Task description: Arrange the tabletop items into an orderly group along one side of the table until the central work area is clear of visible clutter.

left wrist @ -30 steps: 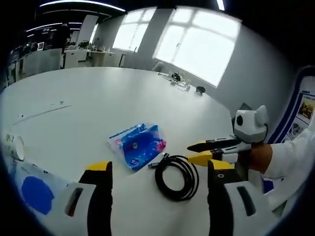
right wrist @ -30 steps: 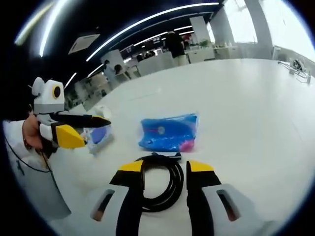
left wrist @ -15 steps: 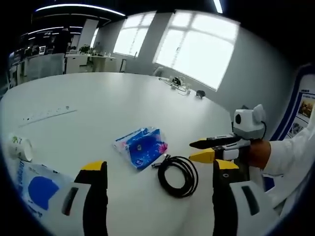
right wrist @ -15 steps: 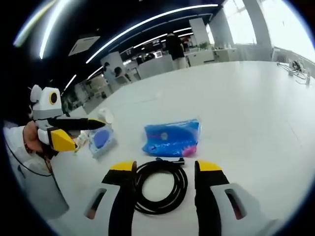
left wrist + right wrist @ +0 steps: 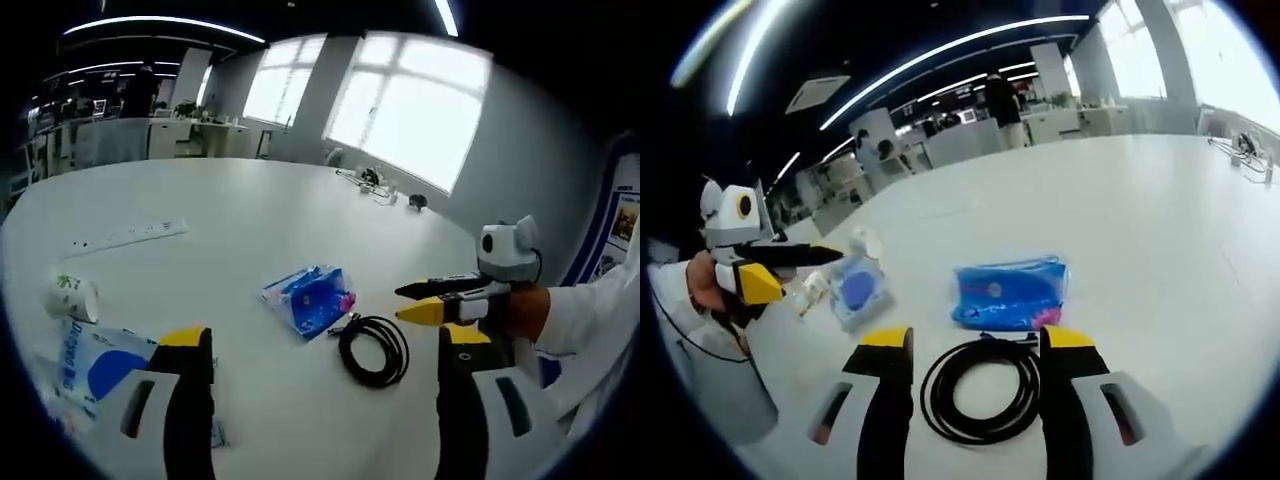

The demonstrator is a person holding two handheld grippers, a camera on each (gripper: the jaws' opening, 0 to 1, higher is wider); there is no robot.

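the right tool hangs over the bench with its jaws wide apart and nothing between them but air; in the right gripper view the black cable, coiled in a flat ring, lies on the bench just beyond and between the two jaw tips. whether the jaws touch it cannot be told. just past the cable sits the blue pack, close to the coil's far edge. to the left of that, near the left tool, lies a white pouch with a blue disc on it, and a small cup beyond it.

the left tool is also spread open and empty, held above the near edge of the bench. in its view the right tool comes in from the right with its tips near the cable; the blue pack is just left of the coil. the pouch lies at the near left by the left jaw, the cup on its side just beyond it, and a power strip farther off. more small things lie at the far end near the windows, too small to name.

as a judgement, the task looks barely begun: nothing is gripped, and the cable and pack sit in the open middle, apart from the pouch and cup. all of it is left to be gathered along one side.
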